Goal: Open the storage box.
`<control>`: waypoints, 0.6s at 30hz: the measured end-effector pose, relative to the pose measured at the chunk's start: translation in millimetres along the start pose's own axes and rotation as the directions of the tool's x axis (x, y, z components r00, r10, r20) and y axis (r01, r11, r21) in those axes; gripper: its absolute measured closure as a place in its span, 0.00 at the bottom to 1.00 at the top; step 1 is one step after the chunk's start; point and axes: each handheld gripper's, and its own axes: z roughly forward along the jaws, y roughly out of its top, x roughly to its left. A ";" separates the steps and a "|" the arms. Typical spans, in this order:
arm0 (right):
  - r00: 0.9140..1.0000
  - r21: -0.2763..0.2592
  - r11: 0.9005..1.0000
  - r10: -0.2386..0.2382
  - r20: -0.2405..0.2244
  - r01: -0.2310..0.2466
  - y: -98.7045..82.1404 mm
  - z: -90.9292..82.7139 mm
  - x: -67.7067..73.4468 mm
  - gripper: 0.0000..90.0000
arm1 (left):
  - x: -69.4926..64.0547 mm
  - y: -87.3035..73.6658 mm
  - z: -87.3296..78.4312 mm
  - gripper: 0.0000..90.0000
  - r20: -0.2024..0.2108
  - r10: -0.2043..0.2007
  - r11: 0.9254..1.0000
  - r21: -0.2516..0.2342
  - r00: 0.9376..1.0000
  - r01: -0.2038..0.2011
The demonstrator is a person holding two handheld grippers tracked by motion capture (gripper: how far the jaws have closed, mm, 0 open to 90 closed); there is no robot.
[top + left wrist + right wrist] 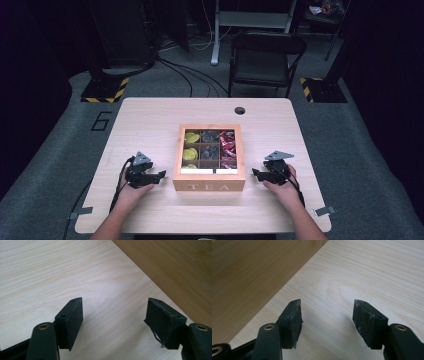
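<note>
Sitting mid-table, tea box (209, 185) — yellow, dark, red packets (227, 144) in compartments.

The wooden tea box (209, 185) carries the word "TEA" in pale capital letters on its front wall, the side facing the person. On the grey floor (60, 145) left of the table, a large dark numeral "6" (101, 121) is marked. The 2 white labels at the near edge inside the box are too small to read. The 2 gripper views show no writing.
</note>
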 end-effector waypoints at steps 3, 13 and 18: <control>1.000 -0.003 1.000 -0.013 0.012 0.013 1.8 -6.1 0.8 0.44 | 0.6 1.8 -6.8 0.36 0.014 -0.019 1.000 -0.003 1.000 0.019; 0.999 -0.059 0.998 -0.039 -0.004 0.038 13.3 -24.7 7.5 0.45 | -5.5 13.7 -27.5 0.38 0.034 -0.050 0.999 -0.007 0.998 0.050; 0.999 -0.074 0.996 -0.045 -0.005 0.045 16.1 -29.9 11.5 0.45 | -9.7 19.2 -35.9 0.39 0.042 -0.024 1.000 -0.018 0.999 0.025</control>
